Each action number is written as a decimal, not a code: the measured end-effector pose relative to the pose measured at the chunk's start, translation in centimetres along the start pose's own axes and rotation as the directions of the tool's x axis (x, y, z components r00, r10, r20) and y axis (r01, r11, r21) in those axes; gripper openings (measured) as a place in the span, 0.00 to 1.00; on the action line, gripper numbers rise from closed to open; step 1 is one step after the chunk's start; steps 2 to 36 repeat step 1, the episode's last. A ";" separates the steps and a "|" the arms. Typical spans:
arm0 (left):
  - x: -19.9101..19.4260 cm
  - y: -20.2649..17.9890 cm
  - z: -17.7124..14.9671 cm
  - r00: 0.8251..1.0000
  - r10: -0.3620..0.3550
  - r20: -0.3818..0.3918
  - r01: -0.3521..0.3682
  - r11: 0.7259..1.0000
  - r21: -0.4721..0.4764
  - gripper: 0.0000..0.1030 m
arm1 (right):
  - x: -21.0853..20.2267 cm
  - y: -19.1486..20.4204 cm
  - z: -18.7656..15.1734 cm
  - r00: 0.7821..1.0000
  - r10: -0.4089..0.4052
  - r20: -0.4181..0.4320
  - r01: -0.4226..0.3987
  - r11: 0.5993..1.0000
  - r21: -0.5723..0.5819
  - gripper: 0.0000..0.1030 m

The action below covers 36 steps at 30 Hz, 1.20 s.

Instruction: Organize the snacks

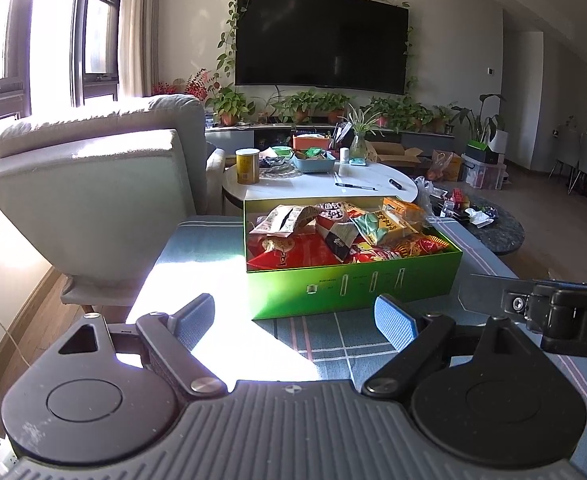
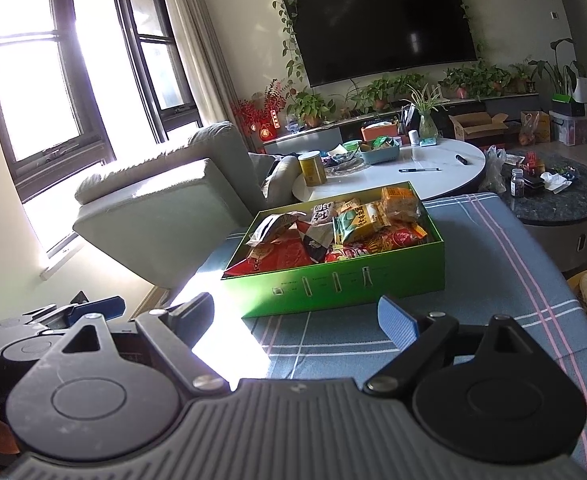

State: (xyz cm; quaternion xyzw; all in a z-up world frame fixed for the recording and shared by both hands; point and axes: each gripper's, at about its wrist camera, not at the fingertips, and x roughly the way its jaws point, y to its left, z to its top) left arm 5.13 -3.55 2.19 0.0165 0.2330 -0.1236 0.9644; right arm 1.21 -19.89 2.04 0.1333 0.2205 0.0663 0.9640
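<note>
Snack packets [image 1: 345,232] are lying in a box [image 1: 353,292] sitting on the tabletop [image 1: 333,344], an armchair [image 1: 93,200] standing to its left.

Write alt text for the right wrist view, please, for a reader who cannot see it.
An open right gripper, holding nothing, points at a green box heaped with snack packets on a blue plaid cloth. Behind stand a grey armchair, a white coffee table and a wall television framed by vines.
</note>
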 end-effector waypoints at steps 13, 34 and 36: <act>0.0 0.0 -0.1 1.000 0.000 -0.002 0.000 1.000 0.000 0.83 | 0.1 0.0 0.0 1.000 -0.001 -0.001 0.001 1.000 0.000 0.94; 0.0 0.0 -0.1 1.000 0.000 -0.002 0.000 1.000 0.000 0.83 | 0.1 0.0 0.0 1.000 -0.001 -0.001 0.001 1.000 0.000 0.94; 0.0 0.0 -0.1 1.000 0.000 -0.002 0.000 1.000 0.000 0.83 | 0.1 0.0 0.0 1.000 -0.001 -0.001 0.001 1.000 0.000 0.94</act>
